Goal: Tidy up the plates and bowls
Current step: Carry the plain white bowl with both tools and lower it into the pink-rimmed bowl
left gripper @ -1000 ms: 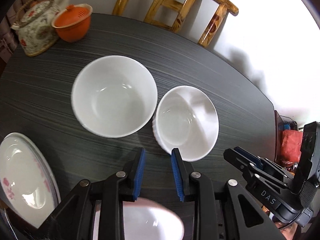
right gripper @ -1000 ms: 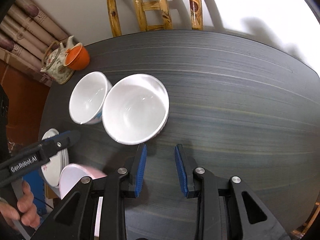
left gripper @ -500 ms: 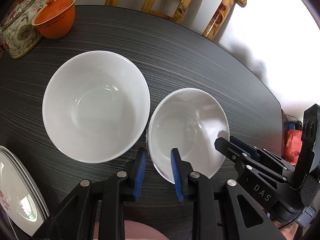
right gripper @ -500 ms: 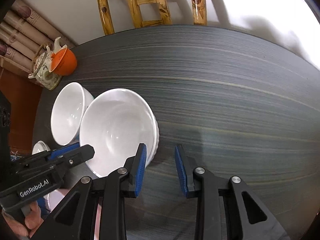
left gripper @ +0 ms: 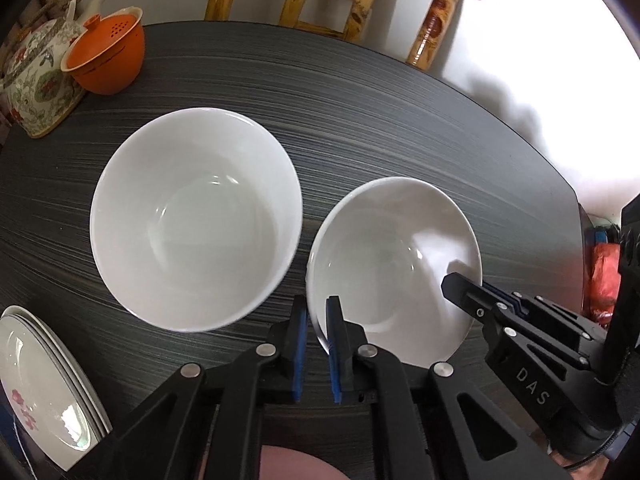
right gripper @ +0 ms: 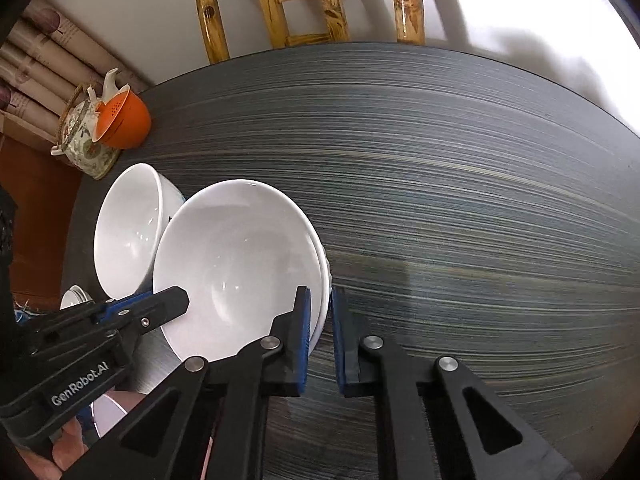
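- The left gripper (left gripper: 317, 350) points steeply down at the worktop (left gripper: 400, 120), its blue pads astride the near-left rim of the shallow white bowl (left gripper: 394, 276): one pad outside the wall, the other inside. The jaws are closing, down to a narrow gap with the rim between them.
- The right gripper (right gripper: 320, 342) comes in from the opposite side and is clamped on the same bowl's right-hand rim, jaws drawn narrow with the bowl's edge pinched between the pads.
- So the bowl sits between the two grippers, held at two rim points roughly across from each other; neither hand is nearer, as both are at the rim.
- Outward from the left gripper, just to the left of the held bowl and close beside it, stands the deeper white bowl (left gripper: 196, 224), upright and empty; whether the two rims touch I cannot tell.
- That deeper bowl lies left of the held one, so the likely move is a lift and a short carry leftwards to nest one in the other.
- Further left at the worktop's edge lies a stack of floral plates (left gripper: 44, 380); the teapot (left gripper: 36, 80) and orange strainer (left gripper: 106, 56) stand well apart at the far corner.
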